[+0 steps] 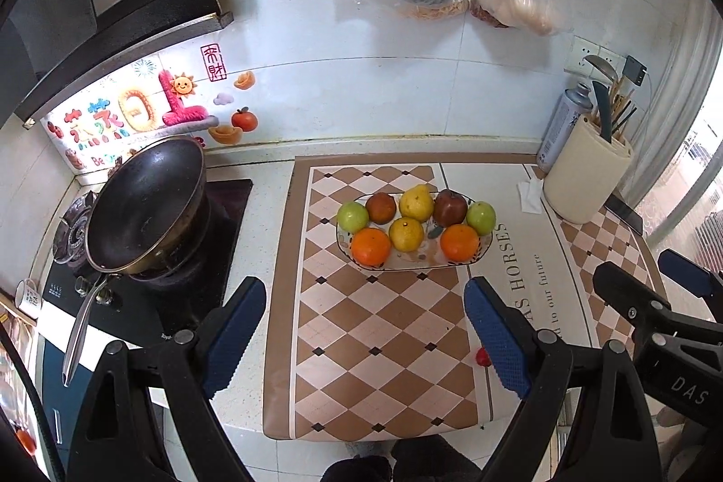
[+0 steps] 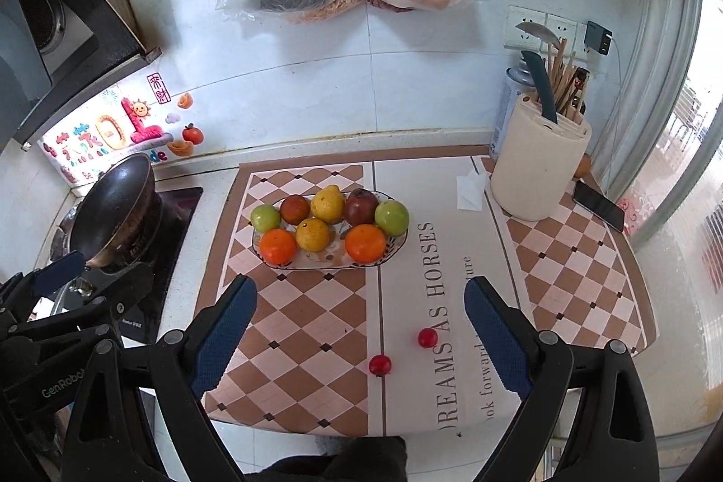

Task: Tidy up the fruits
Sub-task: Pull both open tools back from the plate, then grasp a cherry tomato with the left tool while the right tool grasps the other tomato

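A kitchen counter seen from two gripper-mounted cameras, both looking down and forward over a checked brown-and-cream mat. Near the middle of the mat sits an oval patterned plate holding eight fruits in two rows: at the back a green apple, a dark reddish fruit, a yellow pear, a dark red apple and a second green apple; at the front an orange, a yellow round fruit and another orange. Two small red round fruits (cherry tomatoes, perhaps) lie loose on the mat, well apart from the plate and nearer the counter's front edge: one beside the printed lettering, the other just left of it. The left gripper and the right gripper both hang above the mat with jaws spread wide and nothing between them. The loose red fruits look light, smooth and likely to roll or squash, so they probably want a gentle pinch across the widest part, from above. The plated fruits seem firmer and heavier; round skins may slip, so a grip across the middle looks safest. A wok stands on the stove at left, and a cream utensil holder at right.
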Action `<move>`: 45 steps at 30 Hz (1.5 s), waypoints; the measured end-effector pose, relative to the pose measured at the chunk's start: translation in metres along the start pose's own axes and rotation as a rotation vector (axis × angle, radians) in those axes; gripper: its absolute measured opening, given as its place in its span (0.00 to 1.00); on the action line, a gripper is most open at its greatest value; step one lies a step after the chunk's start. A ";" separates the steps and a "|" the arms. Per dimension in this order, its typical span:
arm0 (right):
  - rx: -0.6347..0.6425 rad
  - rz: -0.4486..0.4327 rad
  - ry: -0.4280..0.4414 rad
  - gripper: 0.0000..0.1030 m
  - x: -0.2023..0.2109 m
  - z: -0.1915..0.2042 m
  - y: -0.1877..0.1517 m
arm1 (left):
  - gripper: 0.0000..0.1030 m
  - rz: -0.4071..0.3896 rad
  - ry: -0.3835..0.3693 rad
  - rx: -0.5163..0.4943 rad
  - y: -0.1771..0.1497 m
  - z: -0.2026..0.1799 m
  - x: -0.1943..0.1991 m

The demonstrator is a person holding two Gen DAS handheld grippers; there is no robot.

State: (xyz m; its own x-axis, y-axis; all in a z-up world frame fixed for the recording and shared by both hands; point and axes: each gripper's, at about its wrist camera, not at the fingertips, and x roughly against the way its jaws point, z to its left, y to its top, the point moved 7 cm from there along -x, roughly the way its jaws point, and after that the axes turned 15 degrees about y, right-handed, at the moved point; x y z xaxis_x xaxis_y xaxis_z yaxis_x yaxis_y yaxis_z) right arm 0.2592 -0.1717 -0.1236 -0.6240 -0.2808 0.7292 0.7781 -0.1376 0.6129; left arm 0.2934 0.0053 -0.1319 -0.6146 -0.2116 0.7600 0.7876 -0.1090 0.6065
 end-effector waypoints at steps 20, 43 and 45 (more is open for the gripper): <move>-0.184 0.368 0.144 0.59 -0.171 -0.165 -0.068 | 0.99 0.270 0.134 -0.077 -0.032 -0.095 -0.129; -0.211 0.503 0.194 0.29 -0.216 -0.210 -0.124 | 0.67 0.697 -0.103 -0.263 -0.154 -0.220 -0.193; -0.218 0.499 0.190 0.29 -0.211 -0.215 -0.123 | 0.53 0.715 -0.116 -0.277 -0.162 -0.229 -0.194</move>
State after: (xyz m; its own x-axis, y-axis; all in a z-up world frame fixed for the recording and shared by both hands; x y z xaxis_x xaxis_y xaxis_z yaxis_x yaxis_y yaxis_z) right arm 0.3109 -0.3000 -0.4186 -0.1694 -0.5247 0.8343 0.9844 -0.1315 0.1171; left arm 0.2960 -0.1585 -0.4311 0.0585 -0.2211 0.9735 0.9679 -0.2263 -0.1095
